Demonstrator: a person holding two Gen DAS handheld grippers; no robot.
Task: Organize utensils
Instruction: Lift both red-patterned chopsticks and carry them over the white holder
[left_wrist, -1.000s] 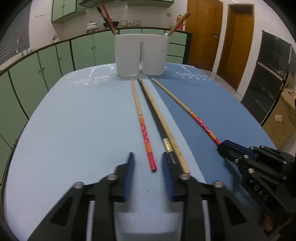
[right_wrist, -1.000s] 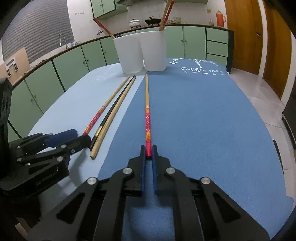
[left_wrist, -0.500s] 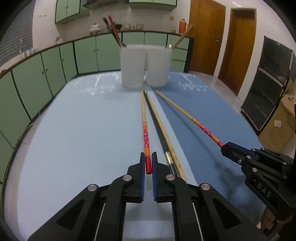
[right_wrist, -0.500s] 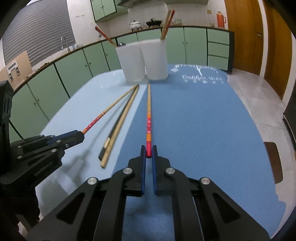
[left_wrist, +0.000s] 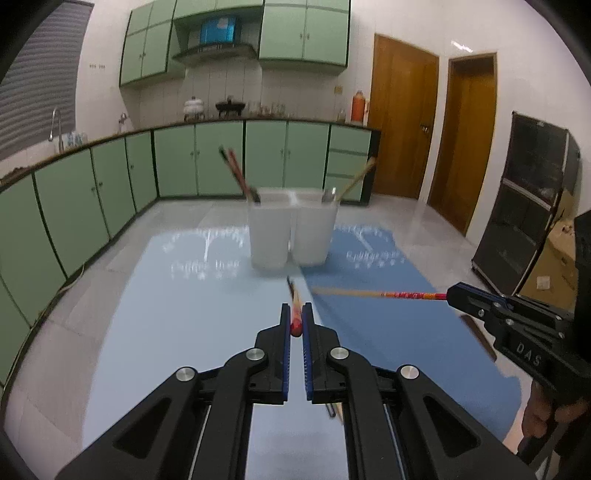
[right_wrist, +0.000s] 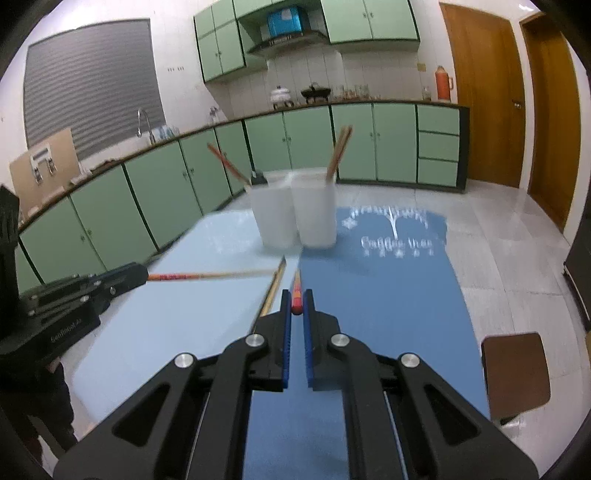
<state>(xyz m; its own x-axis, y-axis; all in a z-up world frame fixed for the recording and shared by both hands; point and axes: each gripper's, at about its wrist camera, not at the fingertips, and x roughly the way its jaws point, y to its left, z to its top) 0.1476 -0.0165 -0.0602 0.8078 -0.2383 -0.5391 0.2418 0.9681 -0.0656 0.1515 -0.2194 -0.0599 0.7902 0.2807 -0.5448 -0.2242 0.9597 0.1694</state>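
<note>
a: what lies around?
b: two chopsticks (right_wrist: 271, 291) on the blue mat (right_wrist: 388, 295), before two white holders (left_wrist: 291, 232) with chopsticks inside.
a: grippers?
b: left gripper (left_wrist: 296, 325) pinches a red-ended chopstick (left_wrist: 295, 314); right gripper (right_wrist: 296, 314) pinches another (right_wrist: 296, 297), both lifted.

Two red-ended chopsticks (left_wrist: 296, 318) (right_wrist: 296, 298) point toward twin white cups (left_wrist: 291, 232); two more chopsticks (right_wrist: 272, 291) lie flat.
</note>
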